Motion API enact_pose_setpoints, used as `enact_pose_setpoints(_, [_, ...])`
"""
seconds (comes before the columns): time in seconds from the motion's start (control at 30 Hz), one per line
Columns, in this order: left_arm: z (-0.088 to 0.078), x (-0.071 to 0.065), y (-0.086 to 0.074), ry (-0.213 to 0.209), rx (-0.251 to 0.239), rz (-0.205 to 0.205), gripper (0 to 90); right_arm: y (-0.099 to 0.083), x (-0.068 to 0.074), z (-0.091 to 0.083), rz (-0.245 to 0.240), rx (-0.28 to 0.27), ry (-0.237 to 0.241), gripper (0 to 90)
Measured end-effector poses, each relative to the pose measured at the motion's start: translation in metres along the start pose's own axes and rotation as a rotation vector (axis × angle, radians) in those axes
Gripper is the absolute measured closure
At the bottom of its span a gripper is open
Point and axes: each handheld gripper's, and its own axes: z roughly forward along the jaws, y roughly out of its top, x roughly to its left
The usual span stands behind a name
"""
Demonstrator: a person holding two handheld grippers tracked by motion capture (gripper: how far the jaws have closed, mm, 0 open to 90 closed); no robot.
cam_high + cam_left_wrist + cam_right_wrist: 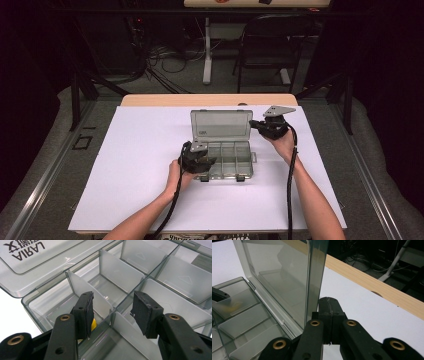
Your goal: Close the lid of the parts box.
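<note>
A clear grey plastic compartment box [235,161] lies on the white table top with its lid [220,125] standing upright. My left gripper [112,302] hovers over the box's front left compartments [175,277]. It is open, and its jaws straddle a dividing wall without pressing on it. A small yellow thing [93,324] peeks out from under the left jaw, mostly hidden. My right gripper [329,307] is shut with nothing between its pads. It sits right beside the lid's right edge [313,277]; I cannot tell whether it touches.
The white board [150,175] covers the table, with bare space to the left and in front of the box. A wooden table edge [374,285] runs along the far side. A chair [270,45] and cables stand on the floor beyond.
</note>
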Motion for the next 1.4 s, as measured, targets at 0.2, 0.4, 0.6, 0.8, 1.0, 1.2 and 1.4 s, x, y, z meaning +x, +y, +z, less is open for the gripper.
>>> enact_pose_setpoints(0.2, [0.0,0.0,0.0,-0.004,-0.002,-0.003,50.6,0.001,0.0,-0.001,-0.008,-0.01,0.003,90.0])
enact_pose_setpoints(0.4, [0.002,0.001,0.001,-0.004,-0.006,0.005,47.3,0.0,0.0,-0.002,0.001,-0.014,0.009,90.0])
enact_pose_setpoints(0.6, [0.004,-0.001,0.003,0.003,-0.002,0.054,36.3,0.0,0.0,-0.002,-0.013,-0.007,0.018,90.0])
enact_pose_setpoints(0.8, [-0.011,-0.001,0.012,0.001,-0.075,0.081,26.6,0.0,0.001,-0.003,-0.02,-0.002,0.021,90.0])
enact_pose_setpoints(1.0, [-0.026,0.012,0.02,-0.005,-0.13,0.073,19.0,0.0,0.001,-0.004,-0.018,0.007,0.03,90.0])
enact_pose_setpoints(1.2, [-0.038,0.03,0.028,0.035,-0.146,0.049,7.9,0.0,0.002,-0.004,-0.025,0.011,0.026,90.0])
enact_pose_setpoints(1.4, [-0.044,0.043,0.038,0.054,-0.134,0.037,0.1,0.0,0.002,-0.004,-0.02,0.012,0.026,90.0])
